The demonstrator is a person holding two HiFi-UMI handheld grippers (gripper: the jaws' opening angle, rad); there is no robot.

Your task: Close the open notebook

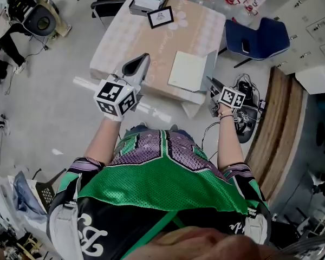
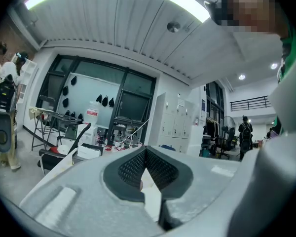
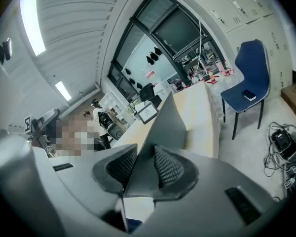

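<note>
The open notebook (image 1: pixel 186 71) lies on the near right part of the pink-clothed table (image 1: pixel 124 37), white page up. Its grey right cover (image 1: pixel 212 65) stands lifted off the table. My right gripper (image 1: pixel 210 83) is at the table's near right corner, shut on that cover. In the right gripper view the grey cover (image 3: pixel 168 125) rises edge-on between the ribbed pads of the right gripper (image 3: pixel 140 166). My left gripper (image 1: pixel 137 65) hovers over the table's near edge, left of the notebook, shut and empty. The left gripper (image 2: pixel 145 153) faces the room, and its view holds no notebook.
A framed picture (image 1: pixel 160 17) and a box (image 1: pixel 148 1) sit at the table's far side. A blue chair (image 1: pixel 257 37) with a phone on it stands to the right. Cables and gear (image 1: pixel 248 115) lie on the floor by a wooden platform (image 1: pixel 279 129).
</note>
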